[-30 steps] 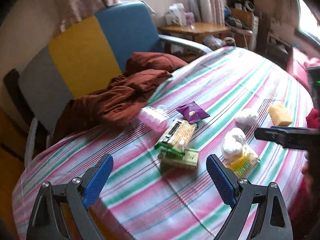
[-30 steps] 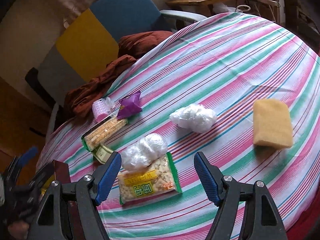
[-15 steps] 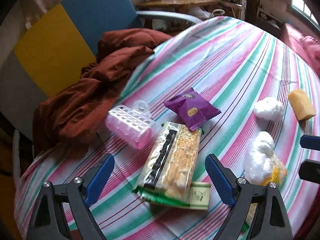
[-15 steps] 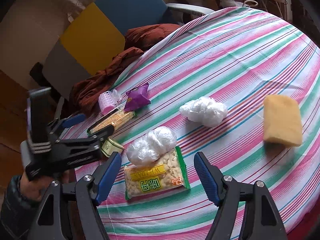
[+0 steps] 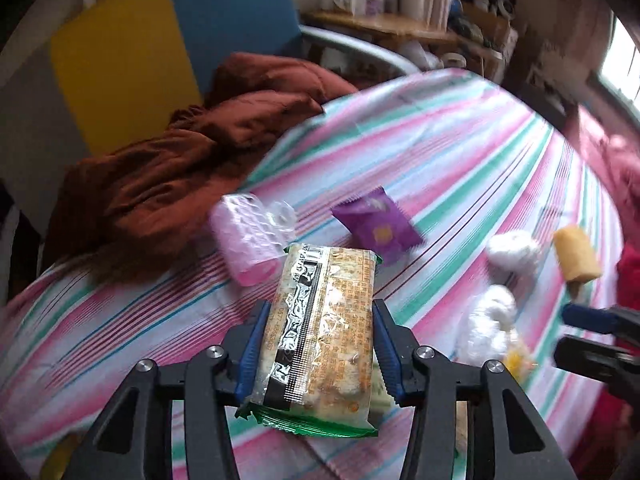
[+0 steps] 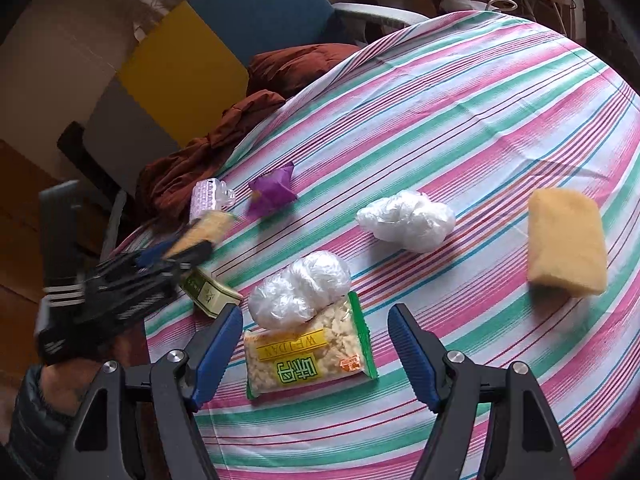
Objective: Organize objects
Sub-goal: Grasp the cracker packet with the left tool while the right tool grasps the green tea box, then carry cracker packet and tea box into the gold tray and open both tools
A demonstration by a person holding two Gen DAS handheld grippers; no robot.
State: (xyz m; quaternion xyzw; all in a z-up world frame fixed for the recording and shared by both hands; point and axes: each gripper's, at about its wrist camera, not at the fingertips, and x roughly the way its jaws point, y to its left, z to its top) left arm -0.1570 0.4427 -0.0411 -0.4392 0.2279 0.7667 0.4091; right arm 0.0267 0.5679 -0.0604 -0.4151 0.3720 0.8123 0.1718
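Note:
My left gripper (image 5: 318, 348) has its jaws closing on a clear cracker packet (image 5: 324, 312), and both blue pads touch its long sides. The packet's near end lies over a small green box (image 6: 210, 292). Beyond it lie a pink plastic case (image 5: 248, 240) and a purple sachet (image 5: 376, 228). My right gripper (image 6: 316, 352) stands open above a green-edged snack bag (image 6: 308, 360), which has a crumpled white plastic bag (image 6: 300, 294) on its far end. The right wrist view shows the left gripper (image 6: 188, 248) blurred at the left.
The striped tablecloth (image 6: 460, 92) covers a round table. A second white plastic bag (image 6: 406, 220) and a yellow sponge (image 6: 566, 240) lie to the right. A brown cloth (image 5: 180, 168) hangs over the table's far left edge against a blue, yellow and grey chair (image 5: 160, 40).
My left gripper dropped forward over the cracker packet, and its jaws came in from wide open to the packet's sides. The right gripper stayed where it was.

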